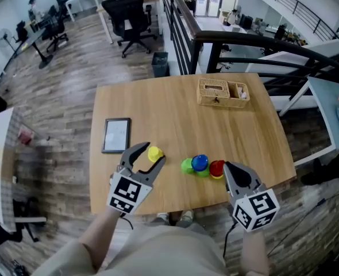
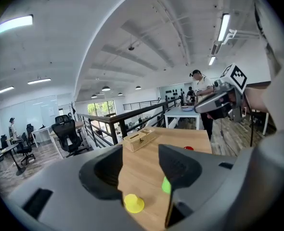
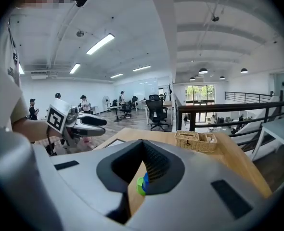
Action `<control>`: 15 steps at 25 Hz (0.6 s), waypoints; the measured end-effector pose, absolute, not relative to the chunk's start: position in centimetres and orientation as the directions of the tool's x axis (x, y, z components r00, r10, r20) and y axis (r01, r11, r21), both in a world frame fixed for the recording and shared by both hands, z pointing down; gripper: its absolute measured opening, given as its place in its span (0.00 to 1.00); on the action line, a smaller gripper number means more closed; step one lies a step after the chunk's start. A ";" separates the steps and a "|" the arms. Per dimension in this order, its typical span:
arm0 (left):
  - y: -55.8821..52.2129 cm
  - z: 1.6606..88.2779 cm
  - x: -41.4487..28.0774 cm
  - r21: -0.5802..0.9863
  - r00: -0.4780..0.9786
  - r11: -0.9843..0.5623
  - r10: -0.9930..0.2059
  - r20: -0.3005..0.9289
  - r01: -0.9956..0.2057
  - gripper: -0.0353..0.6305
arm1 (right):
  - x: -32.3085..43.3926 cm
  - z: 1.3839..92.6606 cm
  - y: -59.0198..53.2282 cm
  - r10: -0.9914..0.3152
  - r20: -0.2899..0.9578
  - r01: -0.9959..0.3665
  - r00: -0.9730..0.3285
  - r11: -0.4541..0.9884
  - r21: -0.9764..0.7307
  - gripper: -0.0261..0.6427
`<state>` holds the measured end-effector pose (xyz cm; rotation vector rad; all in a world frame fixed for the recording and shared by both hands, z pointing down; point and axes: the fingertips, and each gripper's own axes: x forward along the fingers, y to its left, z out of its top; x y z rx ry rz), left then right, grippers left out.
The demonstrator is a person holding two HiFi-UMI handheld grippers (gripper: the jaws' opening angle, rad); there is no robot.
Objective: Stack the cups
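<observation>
Head view showed a wooden table [image 1: 175, 105] with four small plastic cups in a loose row near its front edge. The yellow cup [image 1: 154, 153] stood apart at the left. The green cup [image 1: 186, 165] and blue cup [image 1: 200, 163] sat pressed together at the middle, though whether one was nested in the other could not be told. The red cup [image 1: 216, 168] sat touching them on the right.

Left gripper view looked along the left gripper [image 2: 141, 170], whose claw was released: its jaws stood apart, with the yellow cup on the tabletop in the gap between them and neither pad pressing on it.

Right gripper view showed the right gripper [image 3: 143, 160] clenched, jaws together and nothing caught in them, with the green and blue cups showing just below the tips. In the head view it hovered beside the red cup.

Farther back on the table lay a tablet [image 1: 116, 134] at the left and a wicker basket [image 1: 222, 92] near the far edge. Black office chairs [image 1: 130, 16] stood on the wood floor beyond.
</observation>
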<state>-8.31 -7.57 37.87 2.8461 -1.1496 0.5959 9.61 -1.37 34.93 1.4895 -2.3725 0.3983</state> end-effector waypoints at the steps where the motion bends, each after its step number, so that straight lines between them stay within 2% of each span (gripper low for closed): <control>1: -8.0 38.7 -8.4 -0.133 0.650 -0.730 -0.664 0.370 -0.670 0.41 | 9.3 35.2 -1.4 -0.814 0.401 -0.901 -0.421 0.428 -0.077 0.08; 3: -9.3 40.8 -8.7 -0.146 0.627 -0.725 -0.664 0.407 -0.673 0.49 | 8.7 35.7 -1.4 -0.806 0.399 -0.894 -0.436 0.438 -0.093 0.08; 5: -10.6 43.6 -9.0 -0.156 0.601 -0.721 -0.660 0.450 -0.675 0.52 | 8.5 36.3 -1.3 -0.803 0.401 -0.894 -0.441 0.435 -0.111 0.08; 15: -13.9 55.2 -9.4 -0.120 0.555 -0.746 -0.582 0.594 -0.655 0.53 | 9.0 41.3 -1.5 -0.791 0.470 -0.918 -0.391 0.375 -0.131 0.08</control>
